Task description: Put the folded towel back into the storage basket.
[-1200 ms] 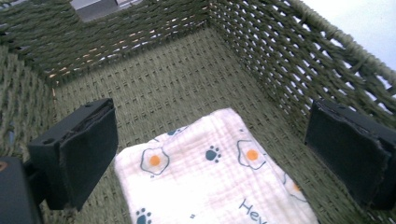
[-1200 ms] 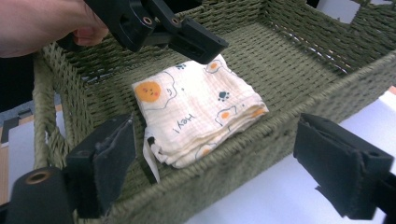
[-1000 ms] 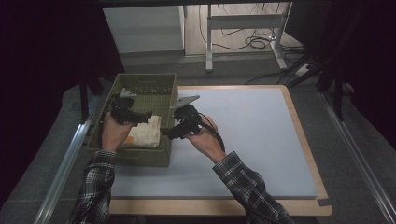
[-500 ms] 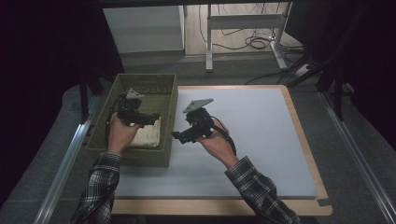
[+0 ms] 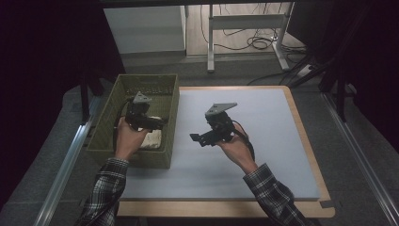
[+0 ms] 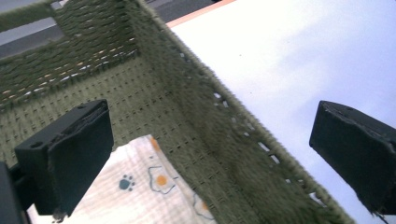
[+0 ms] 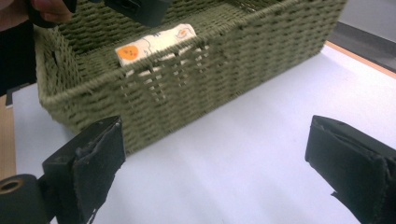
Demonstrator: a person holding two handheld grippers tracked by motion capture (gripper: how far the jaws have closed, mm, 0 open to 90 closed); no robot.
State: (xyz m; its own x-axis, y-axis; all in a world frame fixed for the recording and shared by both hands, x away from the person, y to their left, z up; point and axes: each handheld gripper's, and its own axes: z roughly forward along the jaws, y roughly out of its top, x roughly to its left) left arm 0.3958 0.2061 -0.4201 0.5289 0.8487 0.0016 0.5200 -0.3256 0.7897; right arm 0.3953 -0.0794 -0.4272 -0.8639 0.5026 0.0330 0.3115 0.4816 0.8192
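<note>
An olive woven basket (image 5: 162, 157) stands at the left of the white mat, and its weave fills much of the left gripper view (image 6: 154, 88) and the right gripper view (image 7: 243, 56). A folded cream cloth with paw and flower prints (image 5: 151, 139) (image 6: 140, 191) (image 7: 154, 42) lies inside it. My left gripper (image 5: 157, 123) (image 6: 212, 163) hovers over the basket's right wall, open and holding nothing. My right gripper (image 5: 200, 139) (image 7: 215, 172) hangs open above the mat just right of the basket, pointing at its side.
The white mat (image 5: 263, 122) lies on a wooden table (image 5: 306, 136) with room to the right. A white cabinet (image 5: 146, 28), a metal desk frame (image 5: 244, 23) and cables (image 5: 259, 44) stand on the floor beyond. Metal rails (image 5: 66, 165) run along both sides.
My right gripper has drawn back out of the basket to the right, over the mat. My left gripper has risen a little above the cloth, which stays in the basket.
</note>
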